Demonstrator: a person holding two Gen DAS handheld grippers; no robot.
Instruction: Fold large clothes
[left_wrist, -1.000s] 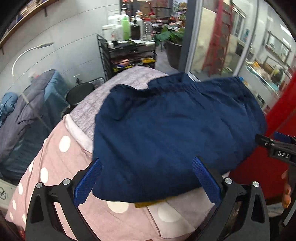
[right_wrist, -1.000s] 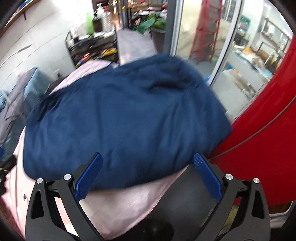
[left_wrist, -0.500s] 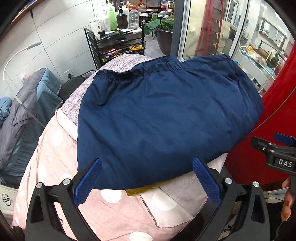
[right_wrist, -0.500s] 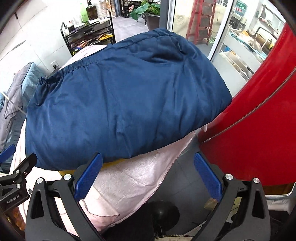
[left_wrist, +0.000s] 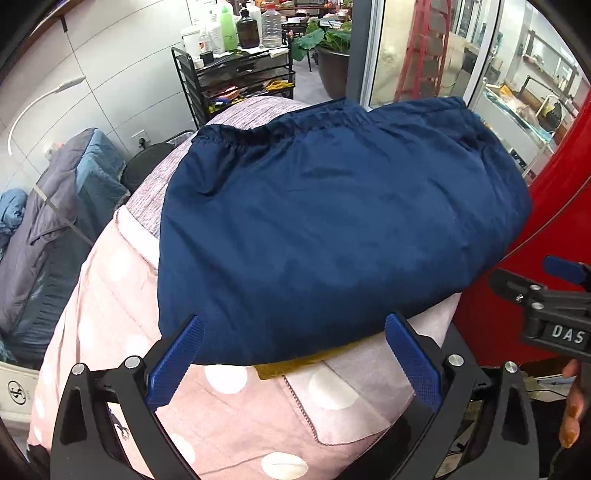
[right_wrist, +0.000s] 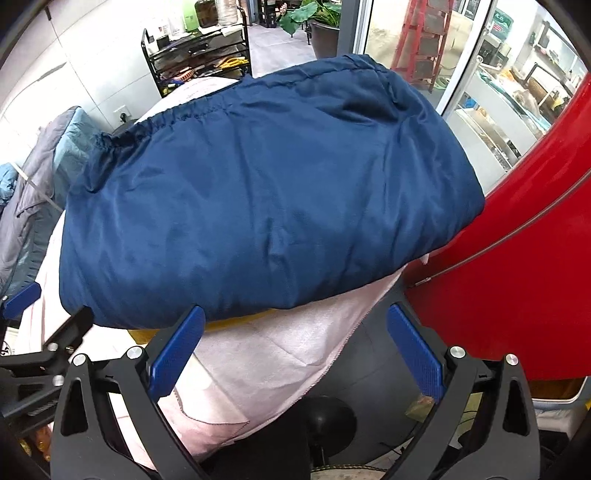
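A: So, where is the garment?

B: The navy garment (left_wrist: 332, 221) lies folded in a rounded bundle on top of the pile, filling the middle of both views. It is smooth, slightly shiny fabric with a gathered, stitched edge (right_wrist: 177, 114) running along its 11 o'clock side.

A: What is under it?

B: A pink sheet with white dots (left_wrist: 236, 410), soft and creased, with a stitched seam. A strip of yellow cloth (left_wrist: 295, 363) peeks out at 6 o'clock, between the garment and the sheet. At 10 o'clock a heathered grey-pink fabric (left_wrist: 155, 192) shows.

A: And the claws?

B: The left gripper (left_wrist: 293, 356) has its jaws spread wide and holds nothing; its blue ribbed pads (left_wrist: 175, 363) sit at the near edge of the garment. The right gripper (right_wrist: 293, 354) is likewise spread wide and bare, just past the 6 o'clock edge.

A: Any containers?

B: A black wire rack (left_wrist: 236, 77) at 12 o'clock, its top shelf carrying bottles (left_wrist: 231, 27), one green, one dark, one clear. Its lower shelves hold small items too blurred to name. A potted plant (left_wrist: 328, 48) stands at 1 o'clock, and a red curved panel (right_wrist: 517, 240) at 3 o'clock.
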